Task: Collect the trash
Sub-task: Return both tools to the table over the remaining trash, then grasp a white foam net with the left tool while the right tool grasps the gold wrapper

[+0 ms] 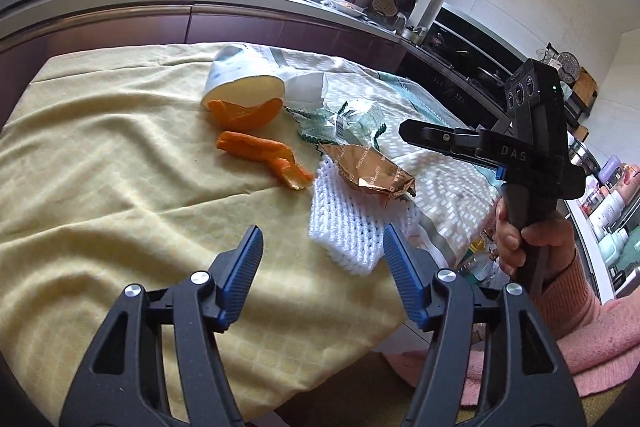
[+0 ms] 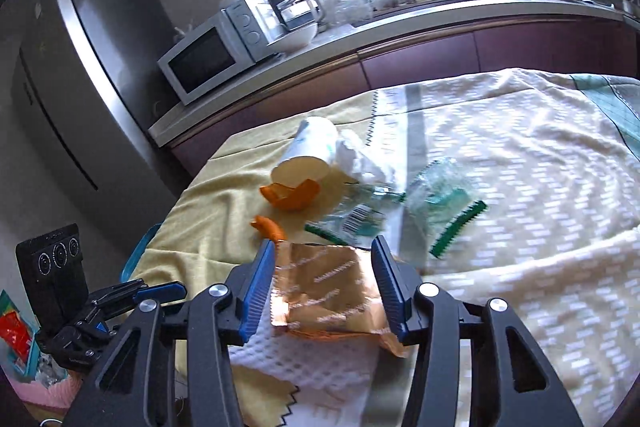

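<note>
Right wrist view frames the gold wrapper [image 2: 332, 291] on the cloth [image 2: 520, 187] between right gripper [image 2: 323, 287] jaws, half open, empty; lower squarely, then close; left gripper [image 1: 320, 267] gapes empty nearby

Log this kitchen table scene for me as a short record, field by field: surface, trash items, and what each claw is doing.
surface: yellow cloth over a table
cup: paper cup on its side
peels: orange peel at the cup's mouth, a second peel nearer the camera
wrappers: gold wrapper on a white mesh pad; clear wrapper behind it
left claw: open, empty, above the cloth
right claw: open, the gold wrapper between its fingers, not pinched
</note>
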`<state>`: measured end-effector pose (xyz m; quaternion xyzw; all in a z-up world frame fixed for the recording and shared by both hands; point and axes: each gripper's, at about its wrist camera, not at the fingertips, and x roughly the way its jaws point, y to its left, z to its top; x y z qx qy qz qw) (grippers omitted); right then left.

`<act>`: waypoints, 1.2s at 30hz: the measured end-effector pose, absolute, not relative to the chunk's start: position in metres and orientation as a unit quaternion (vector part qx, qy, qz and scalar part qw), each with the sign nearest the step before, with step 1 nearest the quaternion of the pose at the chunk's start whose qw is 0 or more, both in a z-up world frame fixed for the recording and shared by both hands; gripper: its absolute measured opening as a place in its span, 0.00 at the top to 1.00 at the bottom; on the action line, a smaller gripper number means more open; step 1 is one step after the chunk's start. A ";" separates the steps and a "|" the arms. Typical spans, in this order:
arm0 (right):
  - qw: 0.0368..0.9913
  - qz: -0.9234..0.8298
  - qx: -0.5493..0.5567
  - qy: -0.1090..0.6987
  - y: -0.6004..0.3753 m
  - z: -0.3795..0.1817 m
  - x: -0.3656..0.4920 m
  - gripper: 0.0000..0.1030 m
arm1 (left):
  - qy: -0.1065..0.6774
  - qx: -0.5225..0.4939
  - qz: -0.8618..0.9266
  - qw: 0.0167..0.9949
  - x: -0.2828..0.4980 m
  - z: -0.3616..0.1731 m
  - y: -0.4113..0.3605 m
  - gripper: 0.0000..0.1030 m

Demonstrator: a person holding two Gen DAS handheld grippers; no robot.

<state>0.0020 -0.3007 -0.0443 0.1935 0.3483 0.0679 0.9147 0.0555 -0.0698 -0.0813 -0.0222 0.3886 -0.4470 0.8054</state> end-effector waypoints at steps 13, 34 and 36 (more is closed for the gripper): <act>0.879 0.089 0.263 0.388 -0.319 -0.088 -0.005 0.43 | 0.439 0.003 -0.457 0.773 0.064 -0.105 -0.116 0.44; 0.890 0.114 0.256 0.360 -0.319 -0.074 -0.013 0.80 | 0.424 -0.002 -0.468 0.775 0.059 -0.099 -0.115 0.88; 0.892 0.115 0.257 0.353 -0.320 -0.068 -0.015 0.81 | 0.416 -0.005 -0.473 0.777 0.056 -0.095 -0.109 0.88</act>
